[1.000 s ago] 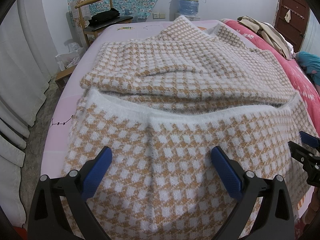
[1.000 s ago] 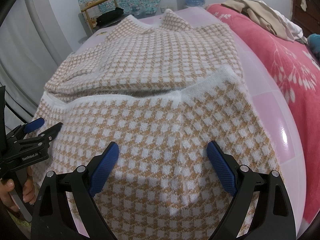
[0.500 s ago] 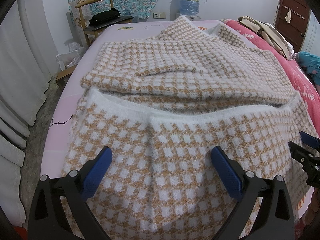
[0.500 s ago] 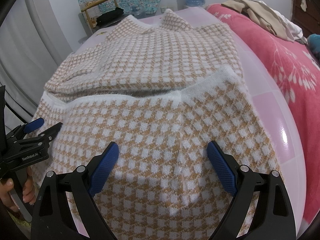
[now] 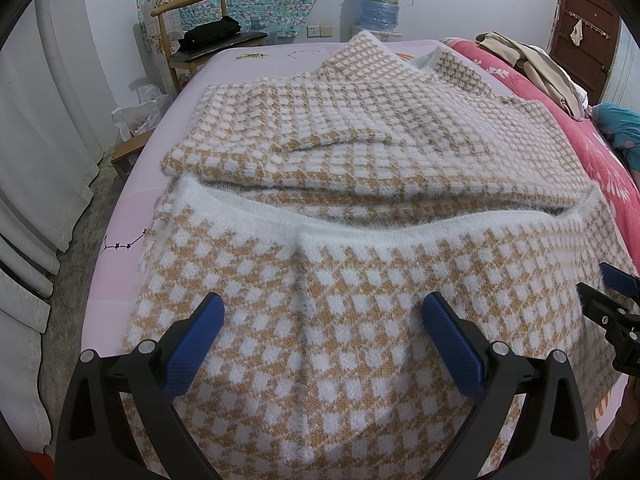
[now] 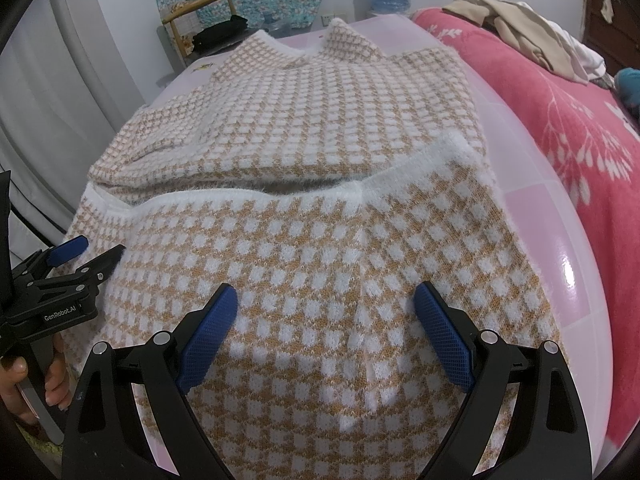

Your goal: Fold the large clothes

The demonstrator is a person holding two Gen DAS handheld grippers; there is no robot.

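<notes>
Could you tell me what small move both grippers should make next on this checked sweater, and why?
Probably lower and close on the near fold: the left gripper and right gripper both hover open over the checked sweater, whose white hem lies folded only partway up.

The fuzzy tan-and-white checked knit garment (image 5: 360,168) covers most of the glossy pink bed sheet (image 6: 560,240), leaving bare strips along either side. A rumpled red floral blanket (image 6: 580,128) bounds the right strip (beige clothes (image 5: 532,60) heaped on it). Beyond the left edge stands a wooden chair (image 5: 192,28).
</notes>
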